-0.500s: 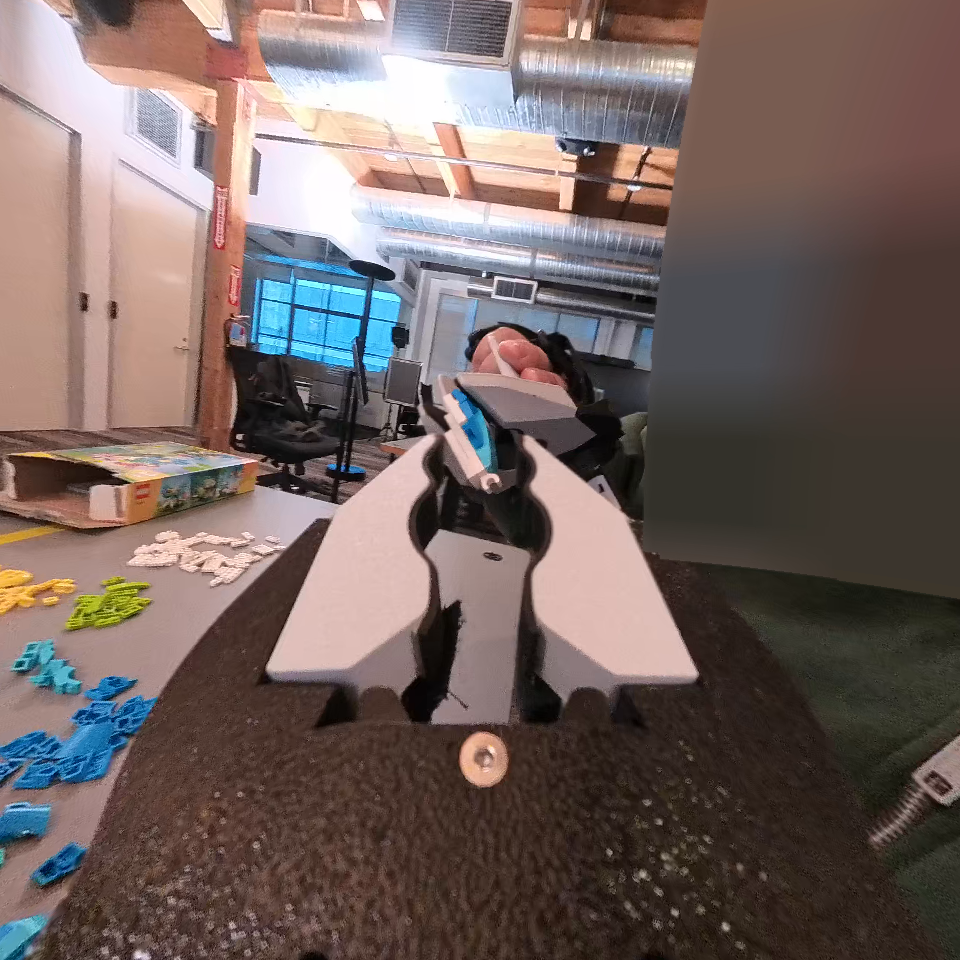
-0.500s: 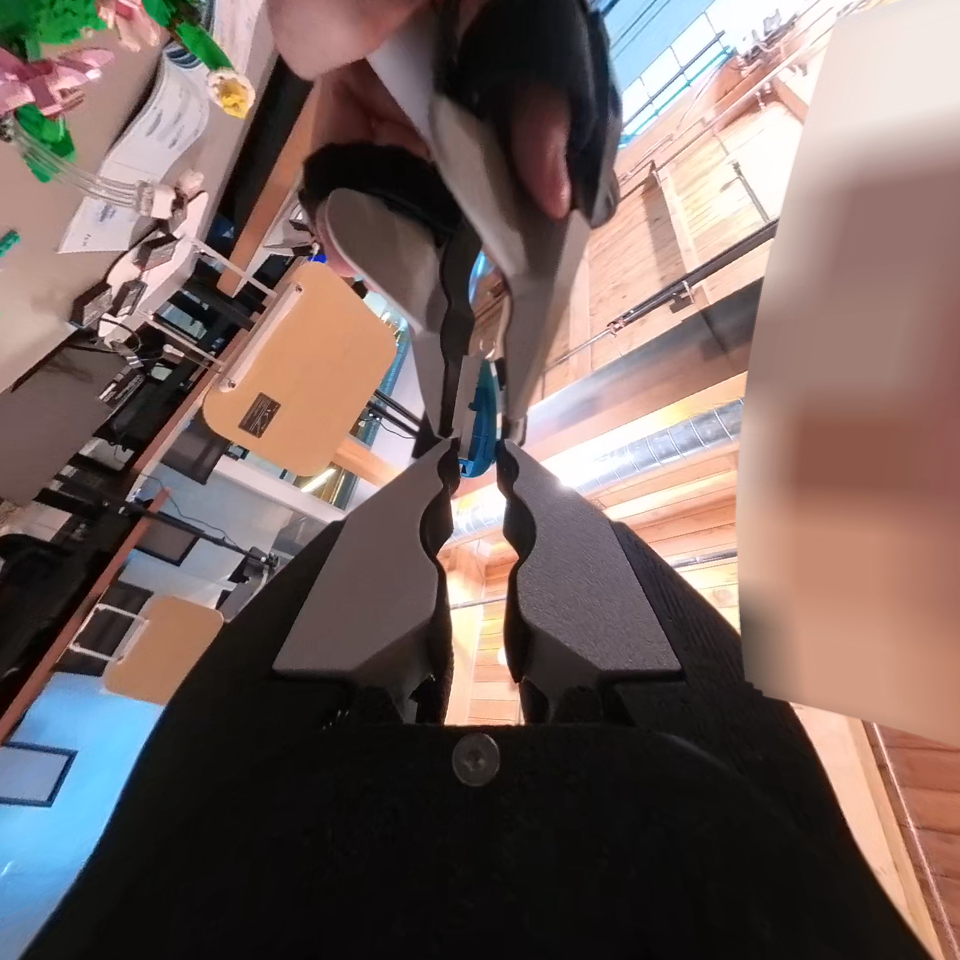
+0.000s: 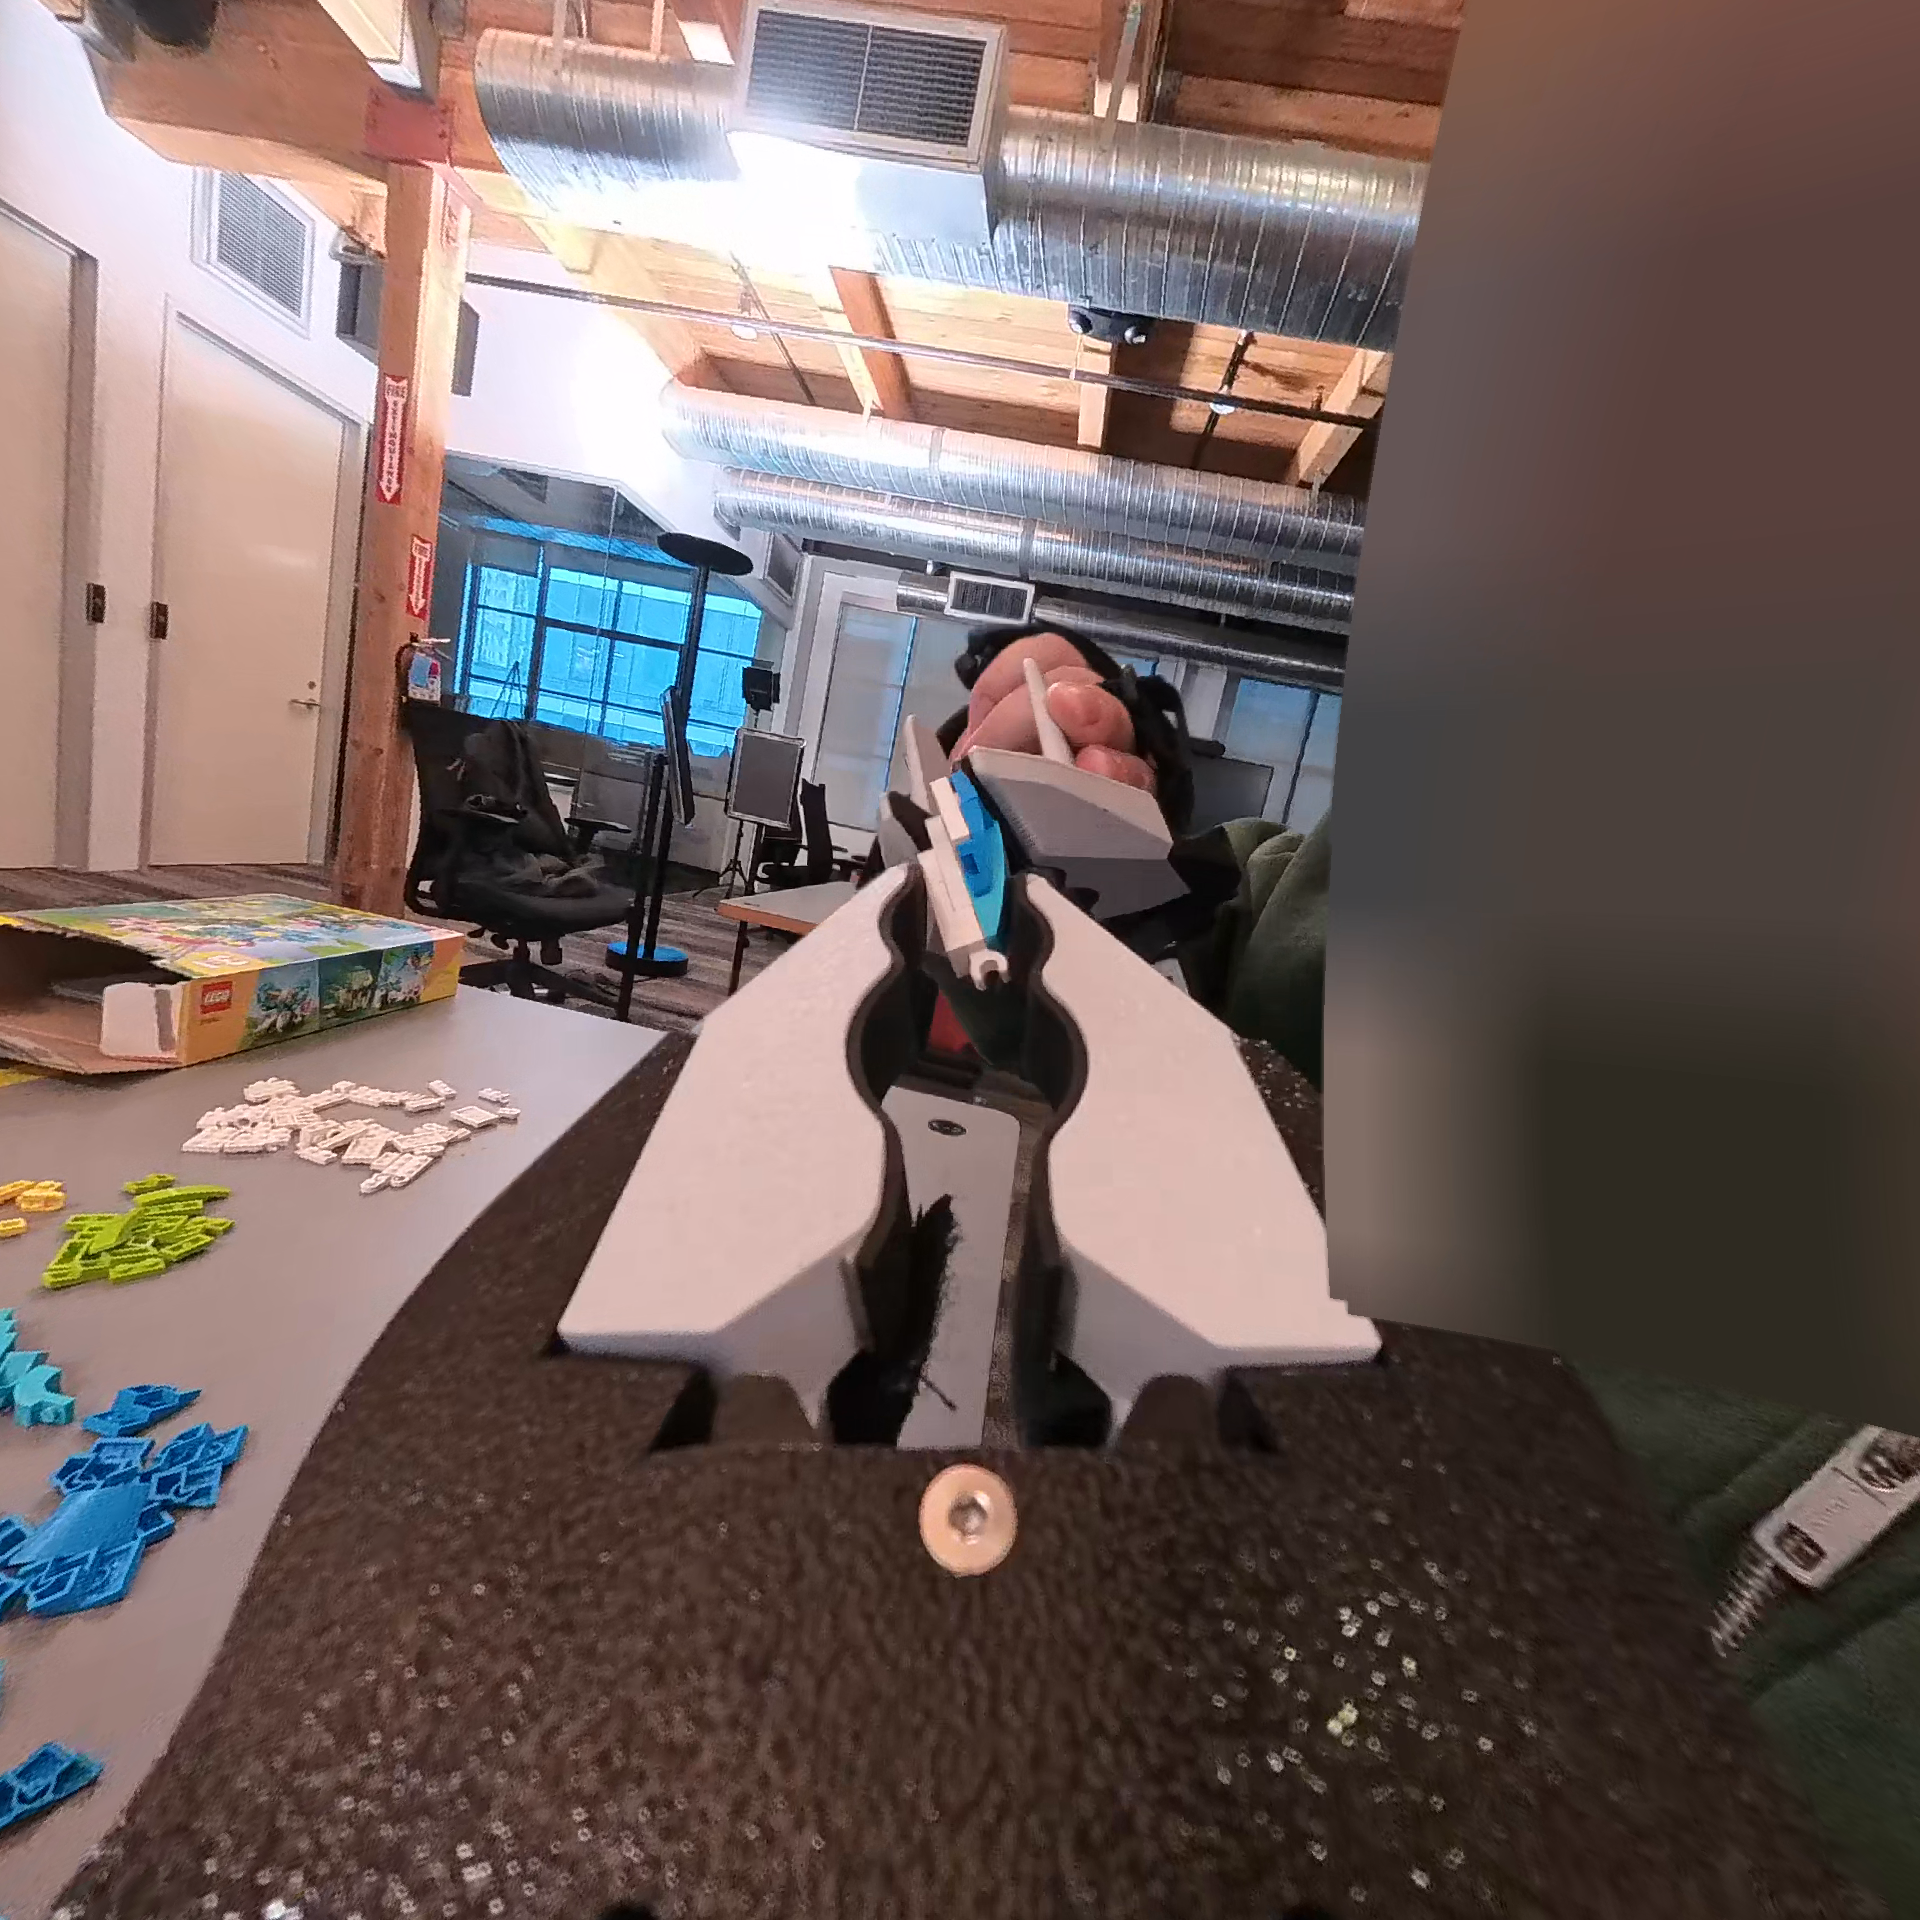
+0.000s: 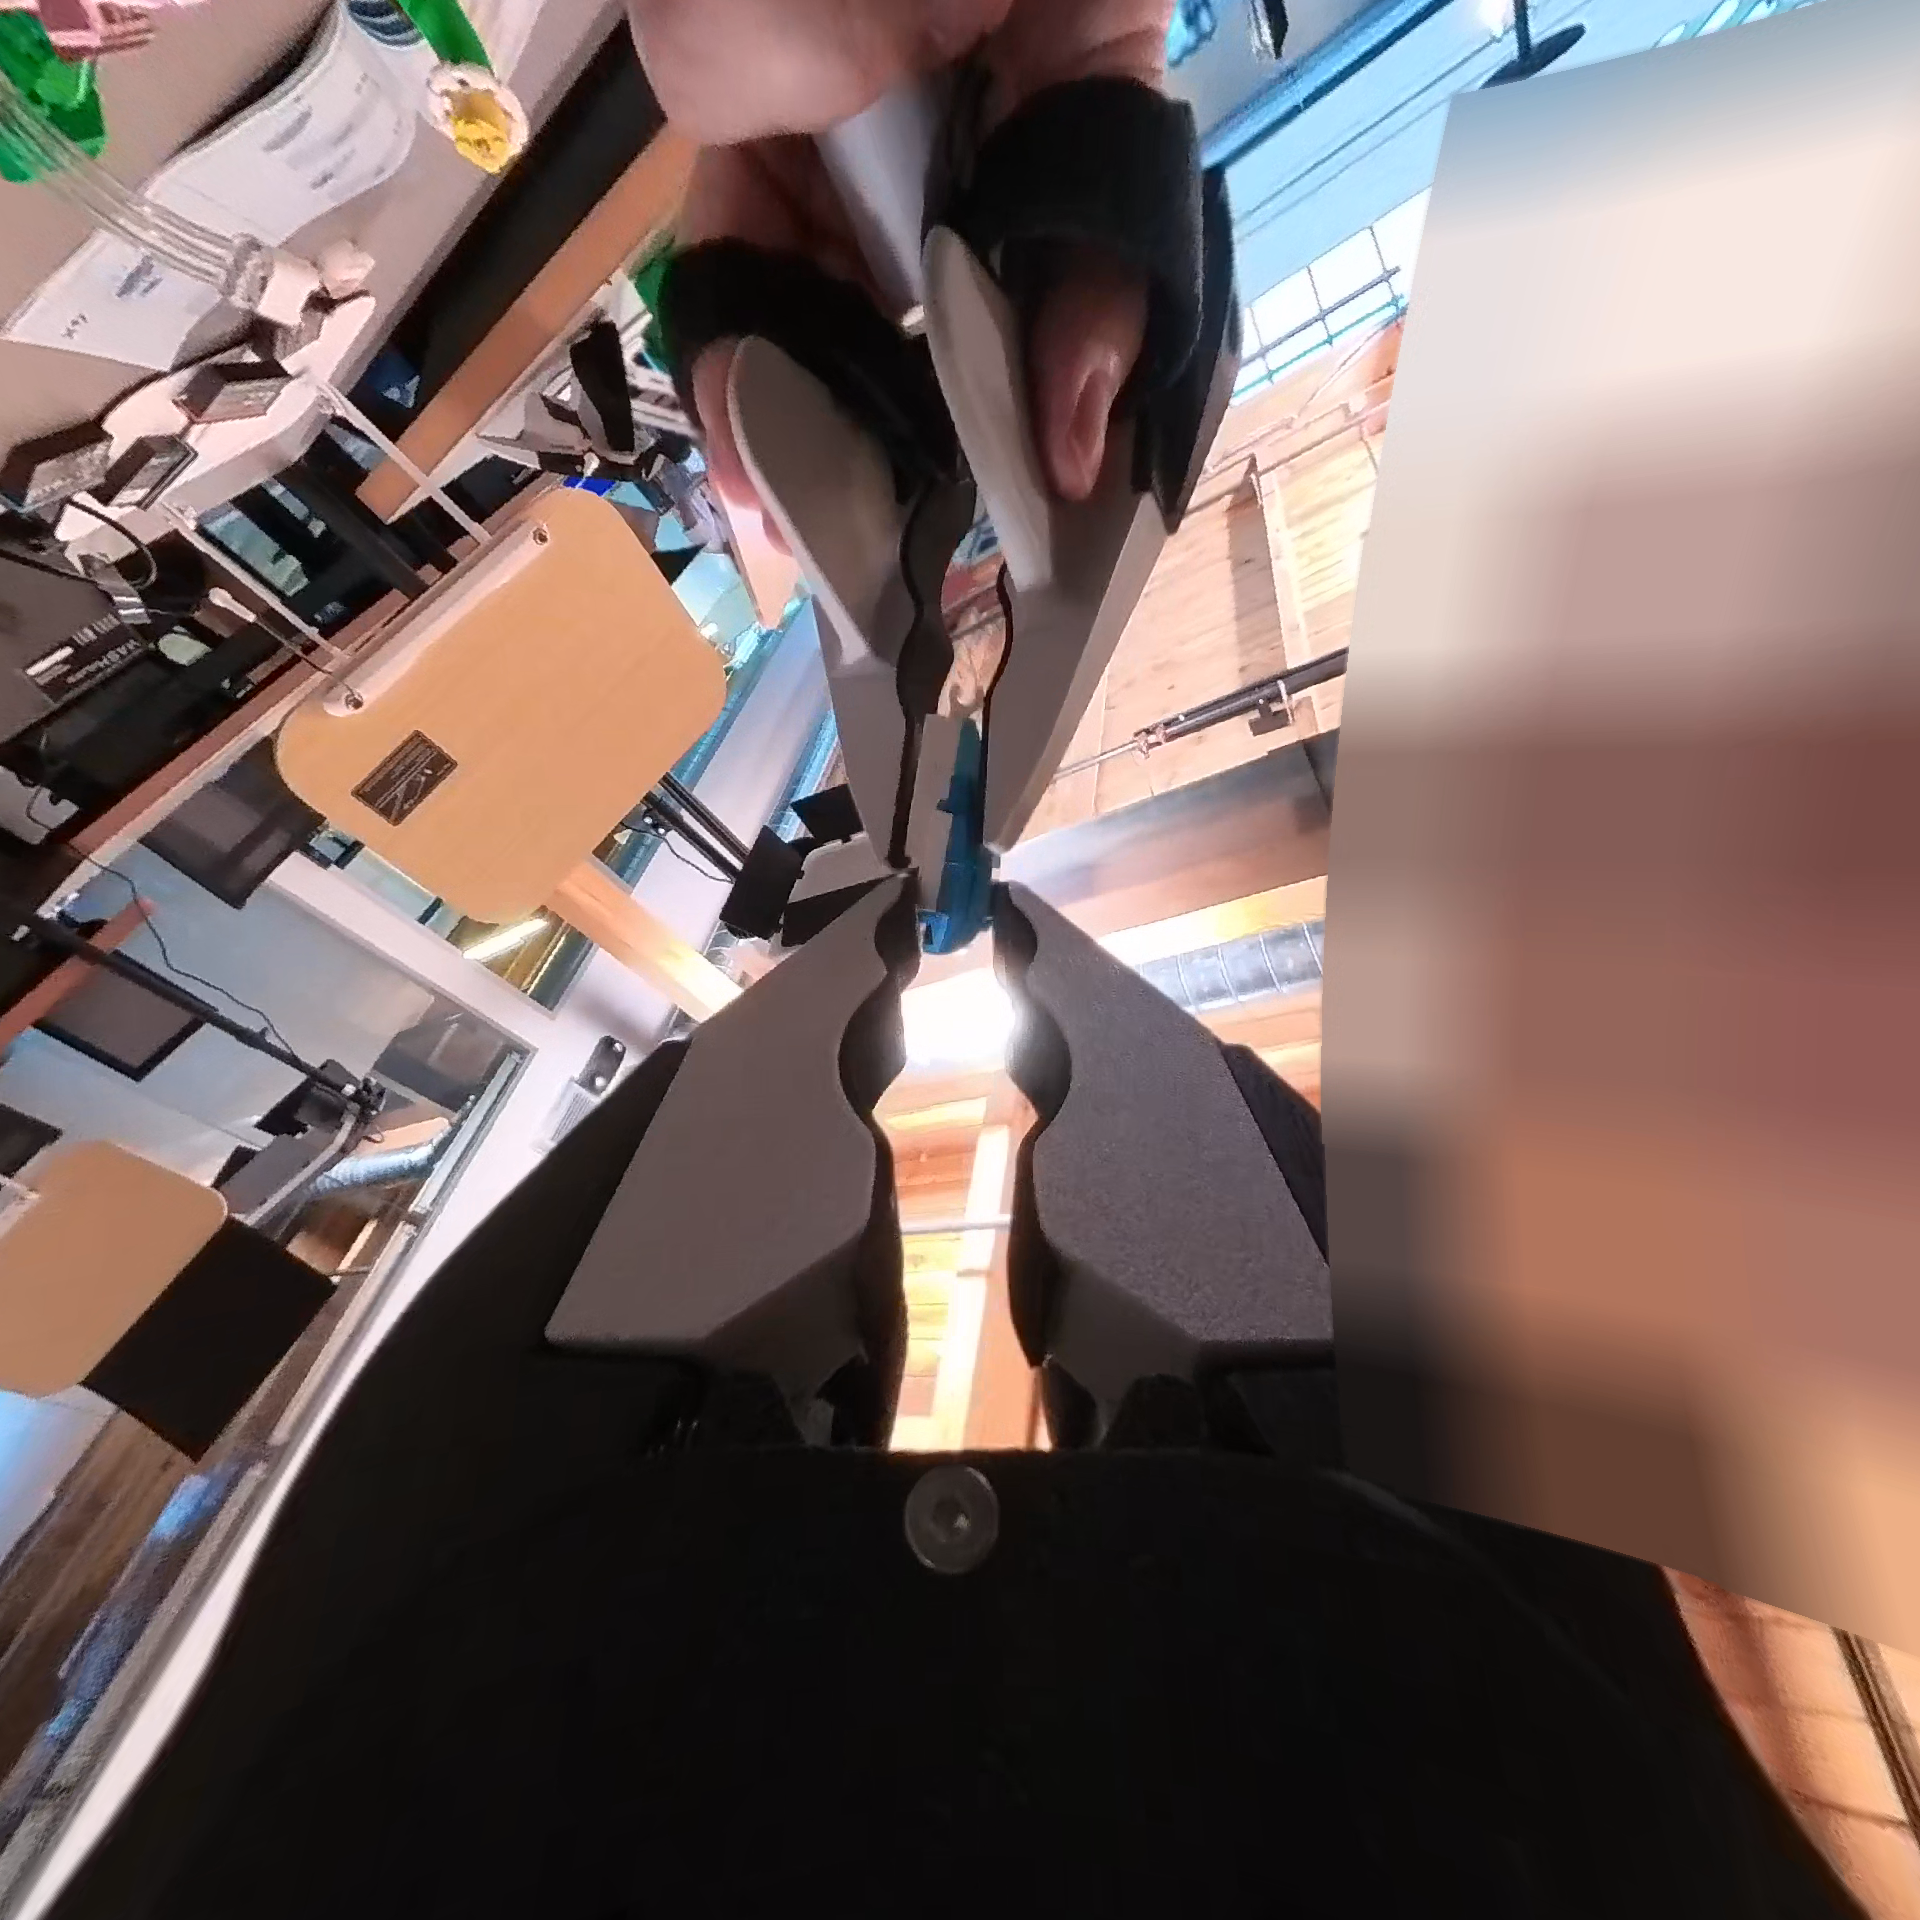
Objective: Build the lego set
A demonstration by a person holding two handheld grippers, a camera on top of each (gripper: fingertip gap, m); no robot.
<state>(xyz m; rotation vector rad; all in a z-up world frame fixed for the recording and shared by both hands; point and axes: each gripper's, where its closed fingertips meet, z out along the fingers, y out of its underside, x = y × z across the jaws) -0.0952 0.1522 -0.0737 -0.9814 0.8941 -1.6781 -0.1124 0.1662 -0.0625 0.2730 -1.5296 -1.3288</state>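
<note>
A small white and blue lego assembly (image 3: 966, 873) is held in the air between both grippers. My left gripper (image 3: 966, 899) is shut on its near end; the white plate faces left and the blue part faces right. In the right wrist view the left gripper (image 4: 948, 842) comes down from above in a gloved hand, with the assembly (image 4: 956, 810) between its fingers. My right gripper (image 4: 954, 914) meets it tip to tip and is closed around the assembly's blue lower end. The right gripper also shows in the left wrist view (image 3: 1070, 821), held by a hand behind the assembly.
On the grey table (image 3: 364, 1299) at left lie an opened lego box (image 3: 229, 977) and sorted piles of white (image 3: 343, 1127), lime green (image 3: 135, 1236), yellow (image 3: 31, 1195) and blue pieces (image 3: 104, 1507). A green sleeve (image 3: 1268, 914) is at right. A wooden chair (image 4: 499, 696) shows in the right wrist view.
Both grippers stay tip to tip on the assembly. The right wrist view has rolled and shifted slightly, so the left gripper and hand appear turned. The left wrist view is almost unchanged.
</note>
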